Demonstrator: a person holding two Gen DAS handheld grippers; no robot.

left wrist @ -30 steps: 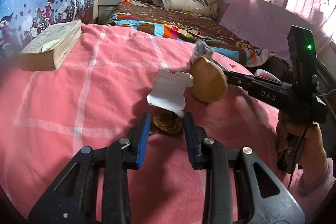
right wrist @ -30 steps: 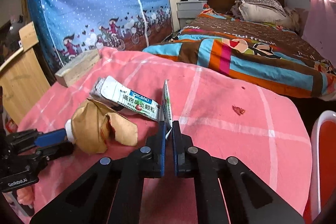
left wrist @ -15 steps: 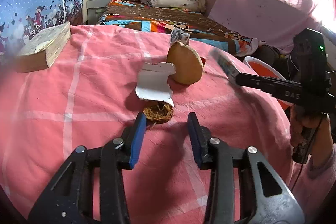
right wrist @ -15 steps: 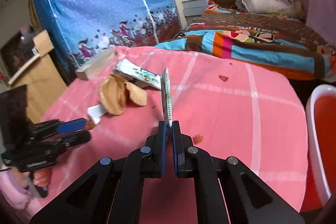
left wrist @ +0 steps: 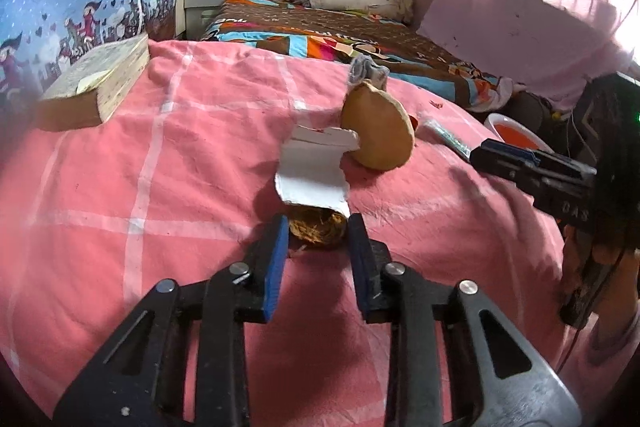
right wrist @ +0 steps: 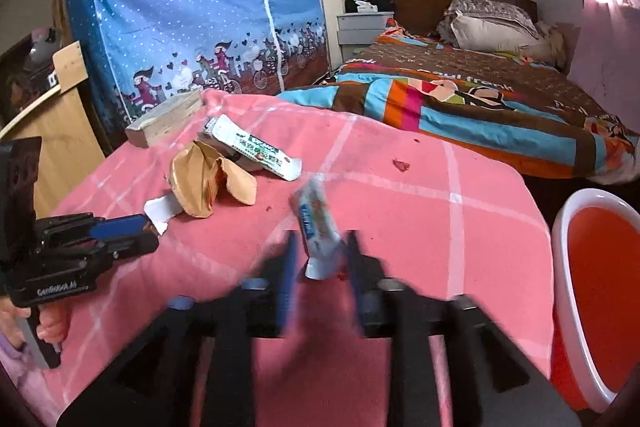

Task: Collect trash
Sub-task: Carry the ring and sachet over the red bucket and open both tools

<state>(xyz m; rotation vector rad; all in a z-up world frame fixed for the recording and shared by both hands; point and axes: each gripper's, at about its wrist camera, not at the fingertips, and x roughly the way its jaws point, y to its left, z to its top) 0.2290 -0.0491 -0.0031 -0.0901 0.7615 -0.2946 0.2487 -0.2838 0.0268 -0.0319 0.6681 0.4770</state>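
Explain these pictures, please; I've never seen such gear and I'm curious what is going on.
A person holds a clamp in each hand, each with a camera looking along its fingers. One picture is from the left tool, the other from the right tool. On the pink cloth lie a book, white card and brown bag. The left jaws have just been closing around a brown scrap, seemingly not gripping yet. The right jaws have just opened; a sachet sits loose between them, near a red bin.

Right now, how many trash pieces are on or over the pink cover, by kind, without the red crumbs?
Sachets: 2
Brown paper: 1
White card: 1
Brown coil: 1
Grey wrapper: 1
Total: 6
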